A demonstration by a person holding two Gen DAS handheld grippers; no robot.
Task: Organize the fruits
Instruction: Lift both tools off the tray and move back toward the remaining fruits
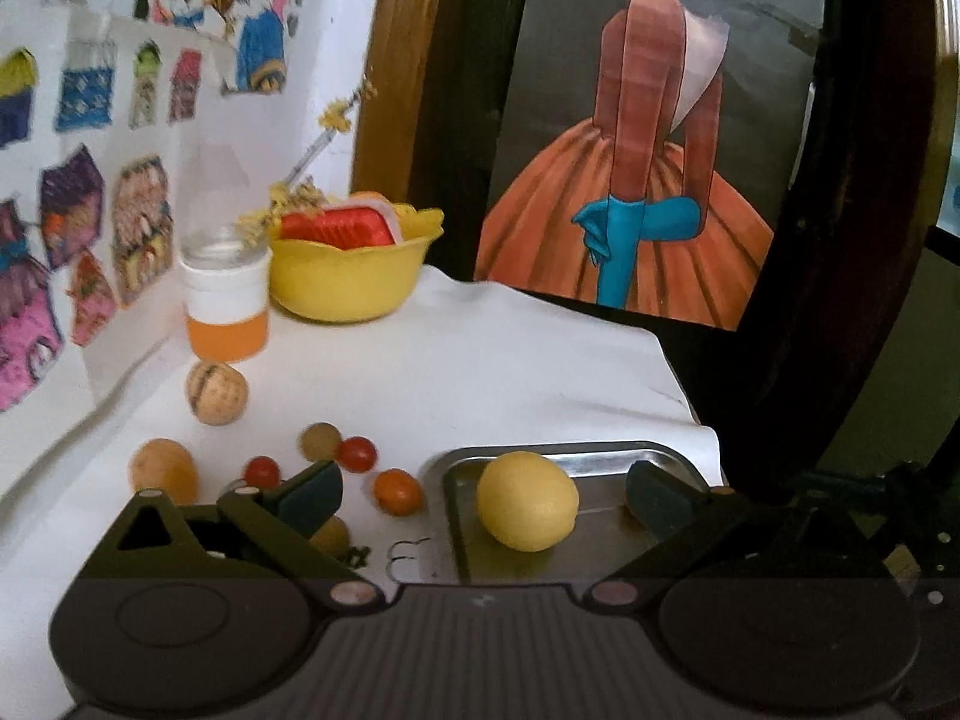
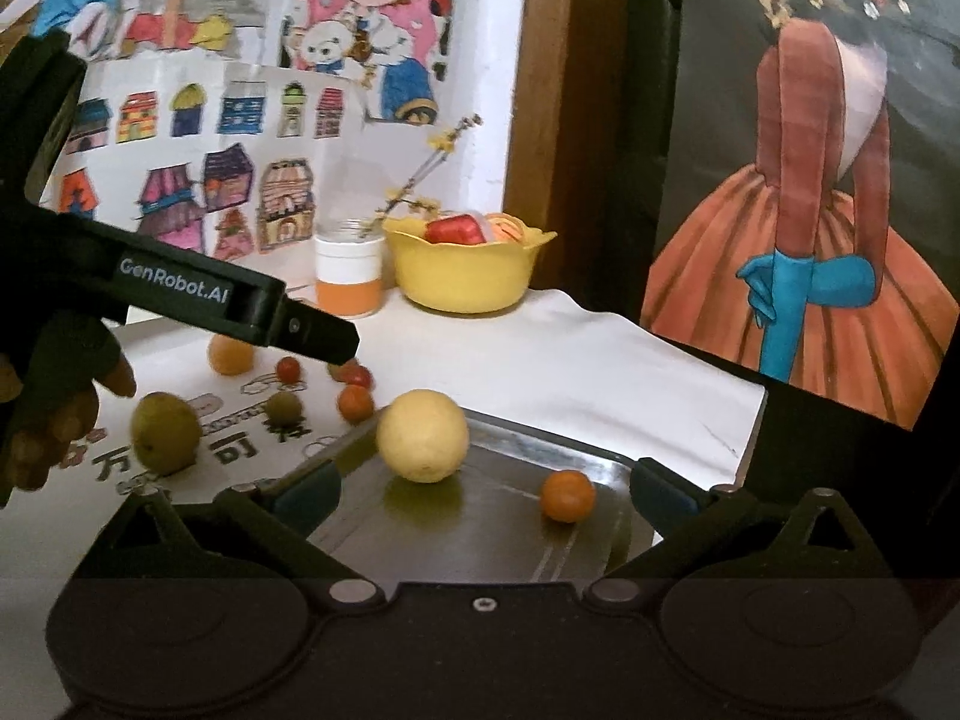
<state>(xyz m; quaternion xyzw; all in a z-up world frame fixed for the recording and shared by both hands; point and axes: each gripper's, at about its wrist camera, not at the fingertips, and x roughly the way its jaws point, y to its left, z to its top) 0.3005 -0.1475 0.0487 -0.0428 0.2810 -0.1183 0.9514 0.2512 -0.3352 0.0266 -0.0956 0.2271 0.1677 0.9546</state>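
Tray (image 2: 576, 546) floor lies open beside the lemon (image 2: 422, 435) and 1 small orange fruit (image 2: 567, 495).

Both wrist cameras are looking forward, low over the white table (image 1: 480, 360), toward the yellow bowl (image 1: 348, 282) and the drawings on the wall behind it. The left view is sitting close behind the steel tray (image 1: 600, 462), with the lemon (image 1: 528, 501) just ahead. The right view is facing the same tray (image 2: 510, 438) and lemon (image 2: 423, 435) from nearby, also catching the left gripper (image 2: 336, 342) from the side.
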